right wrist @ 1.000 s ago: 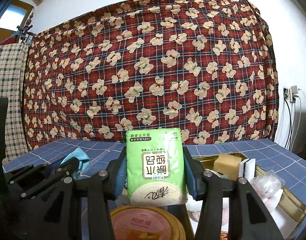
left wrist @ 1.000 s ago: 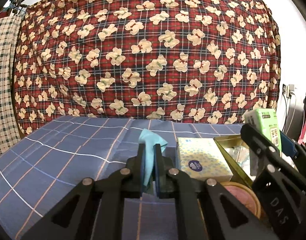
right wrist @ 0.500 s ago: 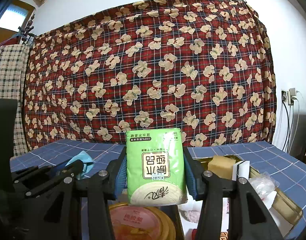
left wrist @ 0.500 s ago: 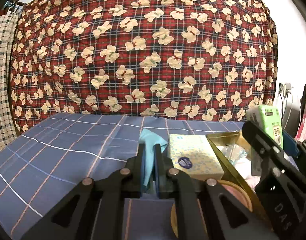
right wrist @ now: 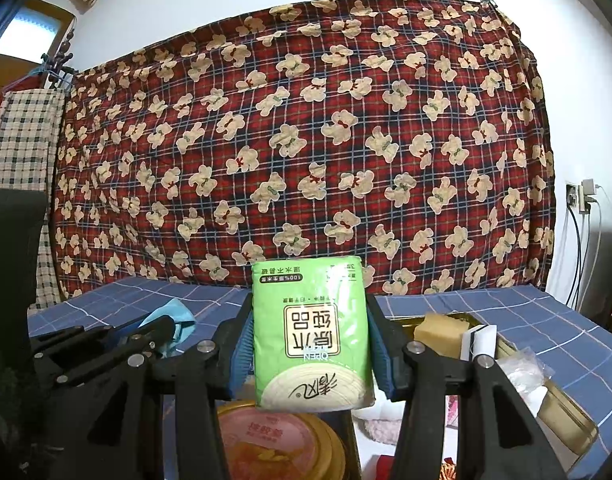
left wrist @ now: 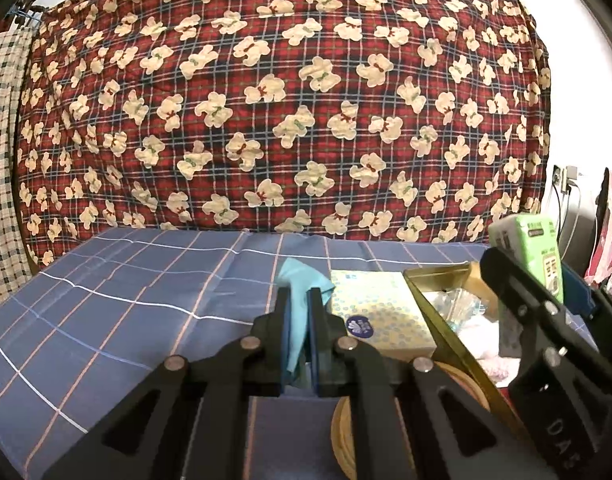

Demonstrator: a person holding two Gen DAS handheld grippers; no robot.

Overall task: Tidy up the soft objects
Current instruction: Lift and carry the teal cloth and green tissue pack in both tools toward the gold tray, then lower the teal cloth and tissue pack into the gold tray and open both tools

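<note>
Nearest the gold metal tray (right wrist: 566, 420), just to its left, the right gripper (right wrist: 309, 332) pinches a green plastic pack of tissues (right wrist: 312, 336) between its blue pads, the pack upright with its print upside down and lifted above the tray's near left corner. Under the pack, left of the tray, lies a round tin lid with a pink and orange label (right wrist: 266, 440). Further left, the left gripper (left wrist: 299, 316) has its jaws pressed together on a light blue cloth (left wrist: 300, 284), which sticks up between them. Beyond it a pale yellow dotted tissue box (left wrist: 380, 316) lies flat against the tray's left wall. Inside the tray sit a yellow sponge block (right wrist: 440, 328), a white card (right wrist: 480, 342) and clear crumpled plastic (right wrist: 526, 372). Everything rests on a blue checked tablecloth (left wrist: 126, 300); behind the tray hangs a red plaid blanket with cream bears (left wrist: 286, 100)
</note>
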